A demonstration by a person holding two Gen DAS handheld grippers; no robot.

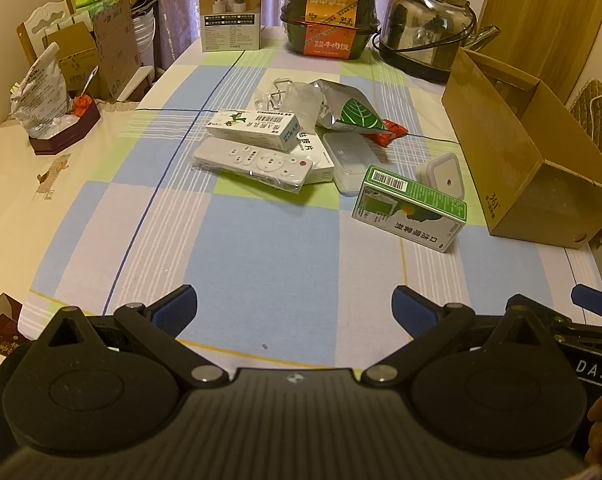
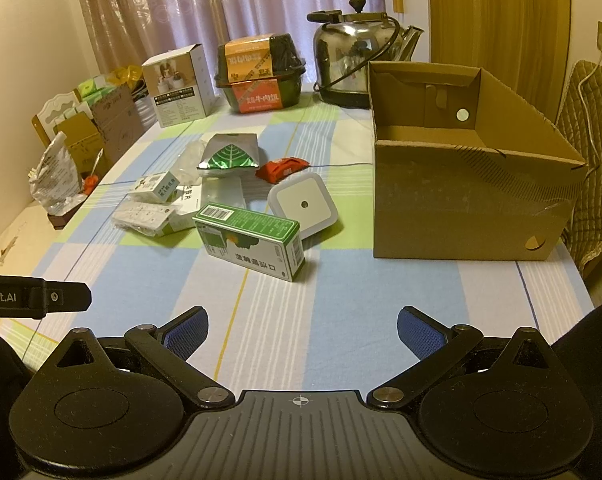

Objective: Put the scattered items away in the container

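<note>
table (image 2: 341, 344) | cardboard box (image 2: 461, 208) at right, nothing seen inside; spray carton (image 2: 253, 240) left of it, nearest the cameras; night light (image 2: 303, 204) just behind carton; remote (image 1: 257, 162) farther left, small carton (image 1: 257, 128) behind it; kettle (image 2: 353, 64) at far edge

We see a big brown cardboard box (image 2: 461, 200) on the right side of the table, open at the top with nothing in it. Near it lies a green and white box (image 2: 253, 240) on its side. Just behind that sits a square white night light (image 2: 305, 204). Farther back are a white remote (image 1: 257, 162) in clear wrap, a white and green carton (image 1: 255, 128) on top of other white boxes, a silver leaf packet (image 2: 231, 154) and a small red packet (image 2: 281, 169).
</note>
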